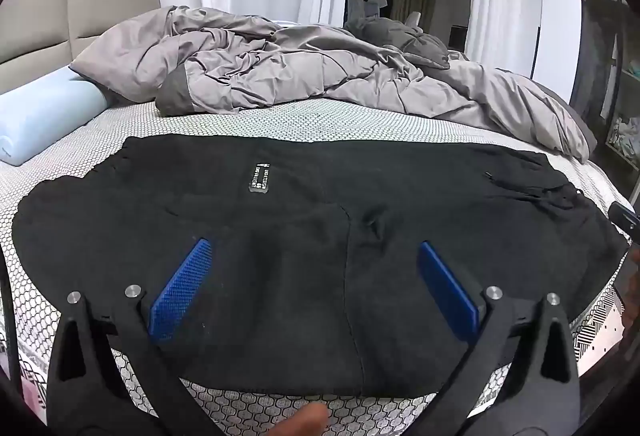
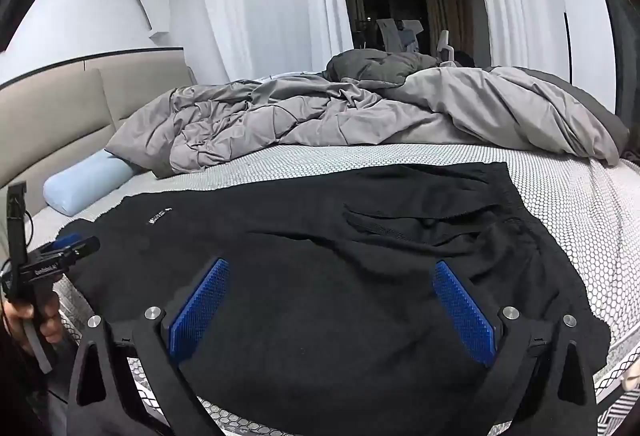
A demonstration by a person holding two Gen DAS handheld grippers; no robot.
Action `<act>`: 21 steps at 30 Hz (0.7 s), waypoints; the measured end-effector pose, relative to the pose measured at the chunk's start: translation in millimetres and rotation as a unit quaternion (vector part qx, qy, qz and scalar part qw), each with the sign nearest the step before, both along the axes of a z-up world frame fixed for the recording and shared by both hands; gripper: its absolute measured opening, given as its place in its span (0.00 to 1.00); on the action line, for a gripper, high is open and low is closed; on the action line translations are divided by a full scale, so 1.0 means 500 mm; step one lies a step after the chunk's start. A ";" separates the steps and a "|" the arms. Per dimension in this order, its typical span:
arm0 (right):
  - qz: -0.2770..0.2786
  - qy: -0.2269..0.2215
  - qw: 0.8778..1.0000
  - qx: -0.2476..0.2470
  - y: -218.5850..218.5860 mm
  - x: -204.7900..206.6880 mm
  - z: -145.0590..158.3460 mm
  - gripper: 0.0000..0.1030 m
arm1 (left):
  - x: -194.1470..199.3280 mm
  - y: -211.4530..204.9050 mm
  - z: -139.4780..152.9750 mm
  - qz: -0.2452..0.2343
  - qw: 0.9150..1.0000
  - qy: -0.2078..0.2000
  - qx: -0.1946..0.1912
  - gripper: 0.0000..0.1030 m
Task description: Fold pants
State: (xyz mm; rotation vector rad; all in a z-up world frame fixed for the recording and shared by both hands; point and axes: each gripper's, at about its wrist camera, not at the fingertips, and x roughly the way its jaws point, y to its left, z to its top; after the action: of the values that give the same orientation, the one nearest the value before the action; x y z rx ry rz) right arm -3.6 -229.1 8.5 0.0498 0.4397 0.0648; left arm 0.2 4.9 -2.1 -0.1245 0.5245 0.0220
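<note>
Black pants [image 1: 304,236] lie spread flat across the near part of the bed, a small white label [image 1: 259,178] on top. They also show in the right wrist view [image 2: 340,276], with the waistband and a pocket opening toward the right. My left gripper [image 1: 314,252] is open and empty, its blue pads [image 1: 180,288] hovering over the pants' near middle. My right gripper [image 2: 332,272] is open and empty above the pants' right half. The left gripper [image 2: 60,248] also appears at the left edge of the right wrist view, held by a hand.
The bed [image 1: 280,120] has a white honeycomb-patterned cover. A crumpled grey duvet [image 1: 280,64] lies heaped behind the pants. A light blue bolster pillow [image 1: 44,116] lies at the far left by the beige headboard [image 1: 60,16]. White curtains hang behind.
</note>
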 end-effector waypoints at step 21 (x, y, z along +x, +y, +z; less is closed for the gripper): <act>-0.017 0.012 1.000 -0.001 -0.013 0.009 -0.011 1.00 | 0.009 0.003 -0.001 0.003 1.000 -0.003 -0.006 0.99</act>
State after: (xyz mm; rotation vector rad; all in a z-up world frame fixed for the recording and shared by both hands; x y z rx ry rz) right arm 1.0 -235.4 2.8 0.0566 0.4624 0.0314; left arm 4.7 6.5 -2.8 -0.1387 0.5188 0.0242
